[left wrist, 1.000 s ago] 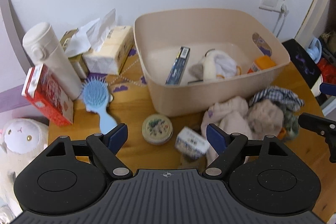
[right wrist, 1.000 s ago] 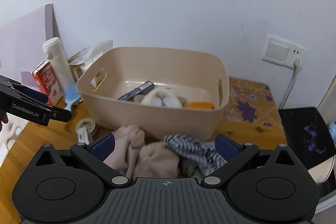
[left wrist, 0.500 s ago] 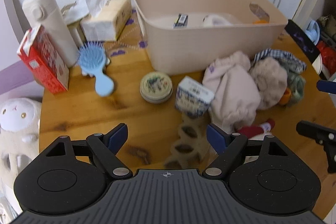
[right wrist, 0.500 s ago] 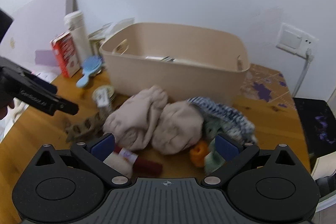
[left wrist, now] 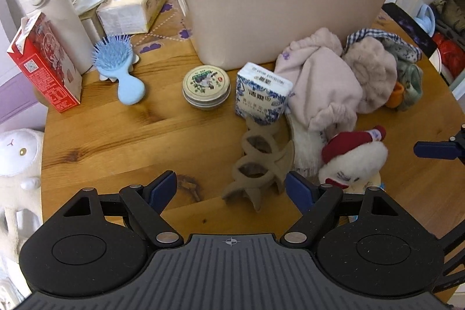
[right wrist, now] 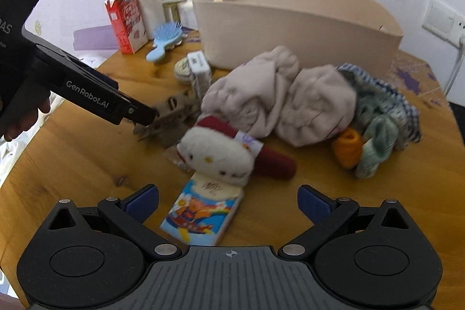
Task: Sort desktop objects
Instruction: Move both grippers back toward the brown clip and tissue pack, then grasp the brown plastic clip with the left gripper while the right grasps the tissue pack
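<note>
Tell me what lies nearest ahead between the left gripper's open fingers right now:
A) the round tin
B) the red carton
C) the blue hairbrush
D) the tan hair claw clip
D: the tan hair claw clip lies on the table just ahead of the open left gripper; the round tin lies farther back.

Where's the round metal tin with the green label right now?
In the left wrist view the round metal tin sits on the wooden table, between the blue hairbrush and the blue-and-white patterned box, just before the beige tub.

Bare wooden table (left wrist: 110, 135) left of hair clip (left wrist: 258, 161)
</note>
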`<state>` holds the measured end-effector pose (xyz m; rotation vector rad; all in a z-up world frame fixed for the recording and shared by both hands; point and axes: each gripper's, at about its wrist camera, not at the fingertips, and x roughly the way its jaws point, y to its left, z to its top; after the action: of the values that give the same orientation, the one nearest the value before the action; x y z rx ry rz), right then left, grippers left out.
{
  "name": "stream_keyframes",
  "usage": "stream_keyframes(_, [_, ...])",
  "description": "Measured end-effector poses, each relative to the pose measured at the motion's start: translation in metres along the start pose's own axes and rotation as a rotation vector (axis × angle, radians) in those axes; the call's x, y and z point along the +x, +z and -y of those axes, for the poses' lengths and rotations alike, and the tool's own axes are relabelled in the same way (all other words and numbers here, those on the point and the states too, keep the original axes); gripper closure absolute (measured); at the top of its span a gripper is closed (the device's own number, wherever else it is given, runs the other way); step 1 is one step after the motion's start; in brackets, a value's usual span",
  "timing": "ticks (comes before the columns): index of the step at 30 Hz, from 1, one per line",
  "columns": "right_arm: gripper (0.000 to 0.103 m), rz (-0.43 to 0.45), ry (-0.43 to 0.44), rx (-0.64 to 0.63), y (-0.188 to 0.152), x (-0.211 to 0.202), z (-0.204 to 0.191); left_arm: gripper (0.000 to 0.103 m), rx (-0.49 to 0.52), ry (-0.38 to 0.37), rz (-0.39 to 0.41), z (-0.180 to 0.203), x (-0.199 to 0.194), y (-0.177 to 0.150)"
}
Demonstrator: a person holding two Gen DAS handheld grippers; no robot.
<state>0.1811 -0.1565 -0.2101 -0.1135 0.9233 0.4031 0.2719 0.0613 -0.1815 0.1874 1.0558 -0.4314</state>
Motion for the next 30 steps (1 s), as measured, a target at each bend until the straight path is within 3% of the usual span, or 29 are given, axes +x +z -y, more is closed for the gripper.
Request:
stream_keyframes(12, [0.002, -0.097, -0.019, 0.031, -0.003, 0.026, -0.006, 0.019, -0.002, -0.033, 0.009, 0.008, 0.020, -0.002])
stream_keyframes(18, [0.017, -0.136, -0.017, 0.014, -0.003, 0.031, -0.007, 0.021, -0.013, -0.035, -0.010, 0.008, 0.028, 0.001])
stream_keyframes(21, [0.026, -0.127, -0.032, -0.003, -0.003, 0.029, -0.007, 0.034, -0.007, -0.041, -0.006, 0.007, 0.029, 0.000])
stream_keyframes(26, [0.058, -0.114, -0.056, -0.002, -0.002, 0.025, -0.001, 0.048, -0.003, -0.079, -0.030, 0.007, 0.033, 0.001])
stream_keyframes(30, [0.061, -0.117, -0.055, 0.004, -0.001, 0.024, 0.003, 0.049, -0.006, -0.080, -0.027, 0.007, 0.033, 0.001])
